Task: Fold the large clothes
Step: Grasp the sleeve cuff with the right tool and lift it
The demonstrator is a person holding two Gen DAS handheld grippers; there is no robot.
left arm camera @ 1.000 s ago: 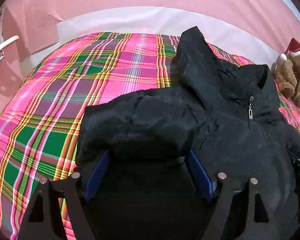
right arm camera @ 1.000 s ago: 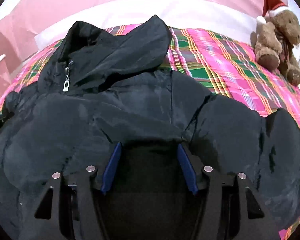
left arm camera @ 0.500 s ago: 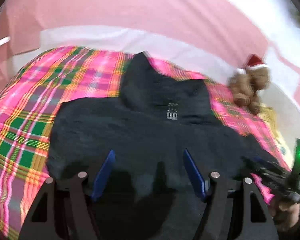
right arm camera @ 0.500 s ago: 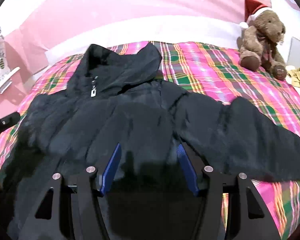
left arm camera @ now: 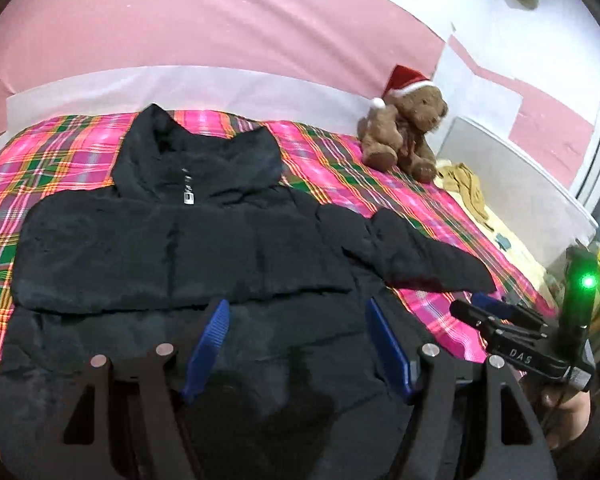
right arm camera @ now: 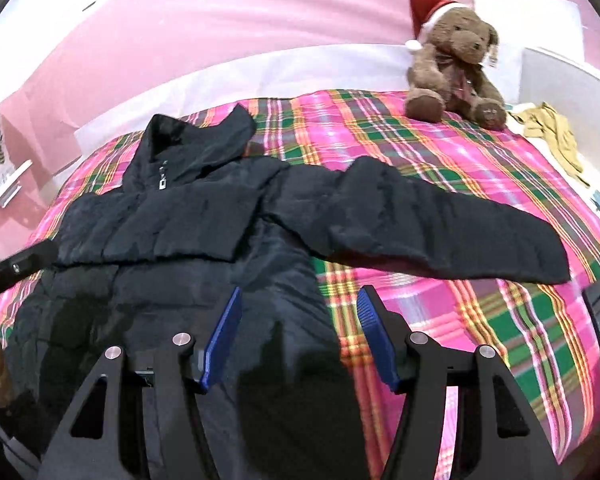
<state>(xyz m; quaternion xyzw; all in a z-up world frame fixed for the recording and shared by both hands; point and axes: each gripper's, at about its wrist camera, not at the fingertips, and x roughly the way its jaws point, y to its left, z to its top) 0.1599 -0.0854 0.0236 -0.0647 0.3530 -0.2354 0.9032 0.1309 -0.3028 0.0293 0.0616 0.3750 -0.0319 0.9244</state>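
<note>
Jacket, black and padded, lies face up on the plaid bed; one sleeve is now folded across the chest, the other sleeve still outstretched. Left tongs and right tongs have pulled back, both apart and empty. Judgement: that sleeve comes next.

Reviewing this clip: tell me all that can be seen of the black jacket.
The jacket is black, puffy and quilted, of slightly shiny fabric, with a stand-up collar and a silver zip pull near the neck. It lies front up on the plaid bedspread, zipped, collar toward the wall. One sleeve stretches out flat toward the teddy's side; the other seems folded across the chest. Neither gripper grips it: both have open jaws above its lower part.
</note>
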